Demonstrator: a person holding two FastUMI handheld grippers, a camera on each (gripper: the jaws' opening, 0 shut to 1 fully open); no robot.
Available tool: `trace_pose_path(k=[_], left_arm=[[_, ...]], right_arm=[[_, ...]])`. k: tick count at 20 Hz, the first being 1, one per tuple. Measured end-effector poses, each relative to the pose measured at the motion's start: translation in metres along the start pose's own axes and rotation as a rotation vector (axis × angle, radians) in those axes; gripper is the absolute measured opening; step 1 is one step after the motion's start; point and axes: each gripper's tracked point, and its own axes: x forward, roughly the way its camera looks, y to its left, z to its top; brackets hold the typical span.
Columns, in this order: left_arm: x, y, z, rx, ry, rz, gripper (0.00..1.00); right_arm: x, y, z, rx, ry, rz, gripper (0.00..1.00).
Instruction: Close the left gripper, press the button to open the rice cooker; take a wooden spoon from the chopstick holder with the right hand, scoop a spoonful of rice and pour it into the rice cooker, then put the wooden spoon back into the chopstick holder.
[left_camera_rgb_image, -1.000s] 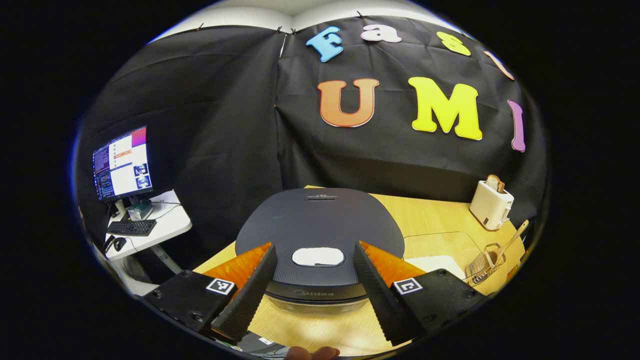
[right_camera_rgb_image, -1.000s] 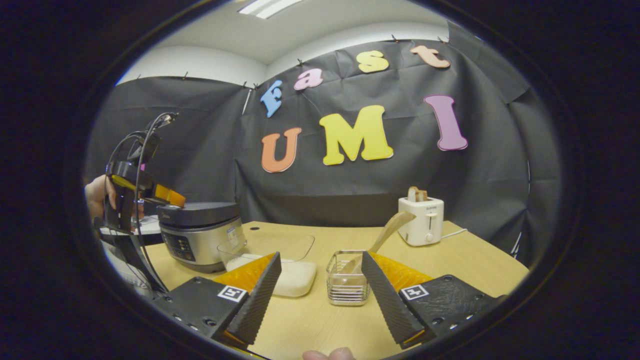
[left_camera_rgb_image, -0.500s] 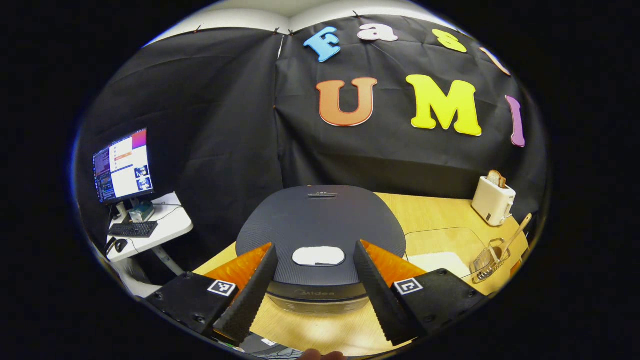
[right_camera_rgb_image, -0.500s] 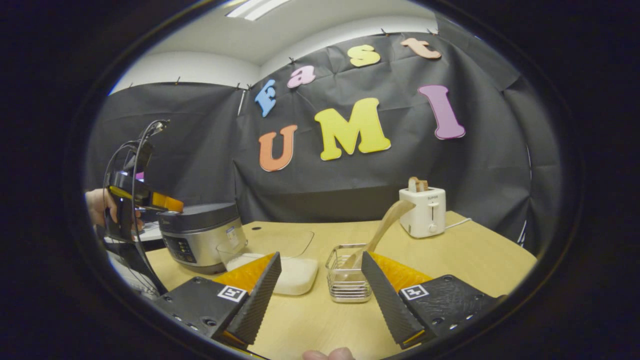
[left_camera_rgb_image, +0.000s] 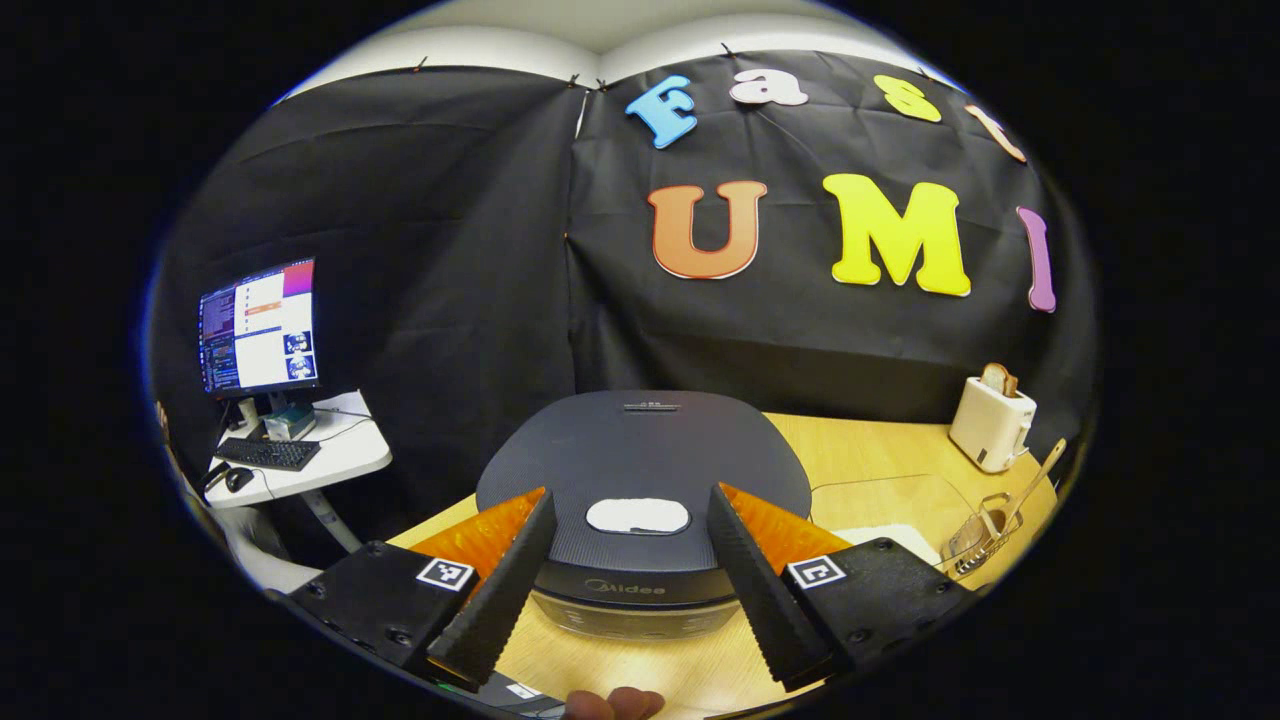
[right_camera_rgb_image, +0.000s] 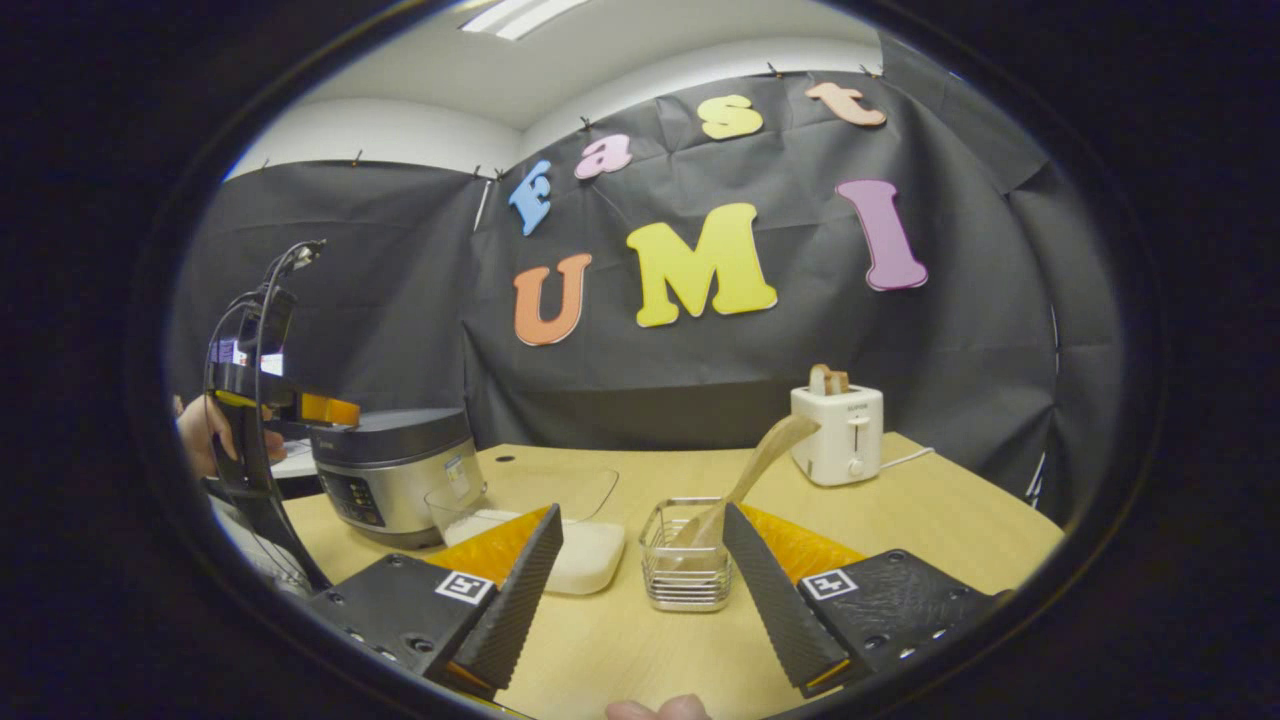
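Barely anything shifts since a second ago; your left gripper (left_camera_rgb_image: 625, 560) stays spread above the dark, closed rice cooker (left_camera_rgb_image: 642, 470), its pale oval button (left_camera_rgb_image: 638, 516) between the fingers; your right gripper (right_camera_rgb_image: 640, 590) hangs open too, short of the wire chopstick holder (right_camera_rgb_image: 686, 568); the pale wooden spoon (right_camera_rgb_image: 752, 470) looks light and stiff, so pinch its raised handle; tan wooden table (right_camera_rgb_image: 900, 510), white toaster (right_camera_rgb_image: 837, 434) behind.

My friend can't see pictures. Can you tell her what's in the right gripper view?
The right gripper is open above a wooden table, facing a wire chopstick holder with a wooden spoon leaning in it. A dish of rice, a closed rice cooker and a toaster stand nearby.
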Motion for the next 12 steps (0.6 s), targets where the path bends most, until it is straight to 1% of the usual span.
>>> trace_pose_path(k=[2, 4, 5, 6, 7, 8, 10, 11, 12], left_arm=[[-0.013, -0.010, 0.016, -0.028, -0.079, -0.009, 0.98], [-0.025, -0.032, 0.028, -0.030, -0.148, -0.055, 0.98], [-0.033, -0.044, 0.032, -0.017, -0.179, -0.076, 0.98], [-0.042, -0.056, 0.032, 0.003, -0.198, -0.099, 0.98], [-0.051, -0.066, 0.029, 0.024, -0.214, -0.124, 0.98], [-0.057, -0.077, 0.028, 0.039, -0.228, -0.149, 0.98], [-0.070, -0.095, 0.023, 0.048, -0.246, -0.185, 0.98], [-0.076, -0.101, 0.020, 0.040, -0.253, -0.201, 0.98], [-0.083, -0.105, 0.018, 0.030, -0.257, -0.209, 0.98]], right_arm=[[-0.004, -0.001, 0.007, -0.006, -0.021, -0.011, 0.91], [-0.004, -0.004, 0.016, -0.016, -0.042, -0.029, 0.91], [-0.005, -0.004, 0.020, -0.020, -0.052, -0.035, 0.93], [-0.006, -0.002, 0.025, -0.023, -0.060, -0.040, 0.96], [-0.006, -0.002, 0.029, -0.030, -0.072, -0.048, 0.96], [-0.007, -0.001, 0.034, -0.040, -0.085, -0.061, 0.91], [-0.008, 0.001, 0.040, -0.056, -0.102, -0.076, 0.91], [-0.009, 0.005, 0.041, -0.063, -0.103, -0.078, 0.96], [-0.009, 0.009, 0.042, -0.069, -0.098, -0.078, 0.95]])
